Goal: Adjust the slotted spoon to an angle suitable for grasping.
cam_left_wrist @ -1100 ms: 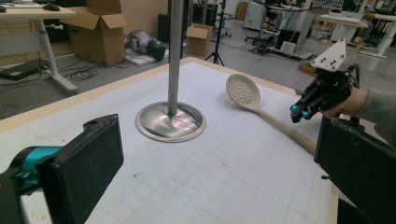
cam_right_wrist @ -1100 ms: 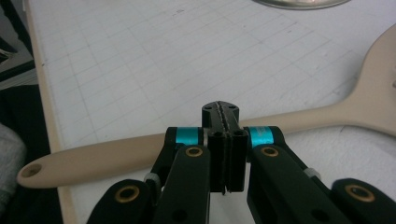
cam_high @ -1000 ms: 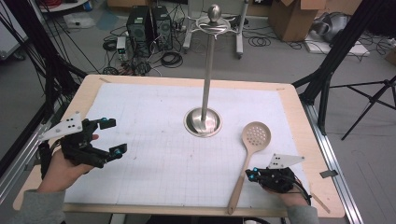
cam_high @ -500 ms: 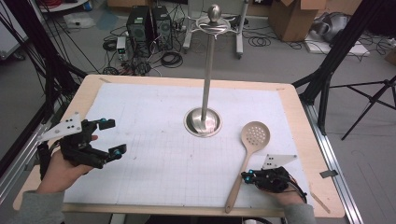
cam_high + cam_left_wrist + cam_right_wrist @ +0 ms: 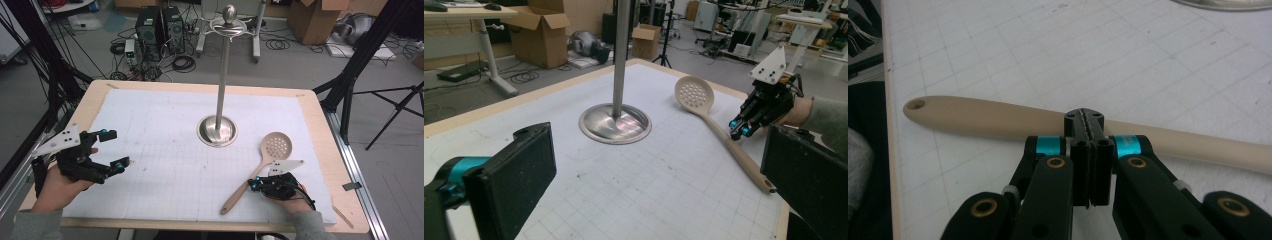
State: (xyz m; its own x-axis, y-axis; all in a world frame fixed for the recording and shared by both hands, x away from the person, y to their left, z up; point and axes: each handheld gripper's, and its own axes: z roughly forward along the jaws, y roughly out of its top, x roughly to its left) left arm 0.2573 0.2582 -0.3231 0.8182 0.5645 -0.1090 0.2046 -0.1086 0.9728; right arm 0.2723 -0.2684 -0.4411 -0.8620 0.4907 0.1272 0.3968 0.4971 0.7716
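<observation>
While spread left claw, pressed-together right claw: one slotted spoon, one stand.

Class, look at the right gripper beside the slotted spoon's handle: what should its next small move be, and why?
Probably open the jaws before going any closer. The right gripper has its jaws pressed together with nothing between them, right at the handle of the slotted spoon, which lies flat on the table mat. Shut jaws cannot straddle the handle, so opening seems the first step towards a grip.
</observation>
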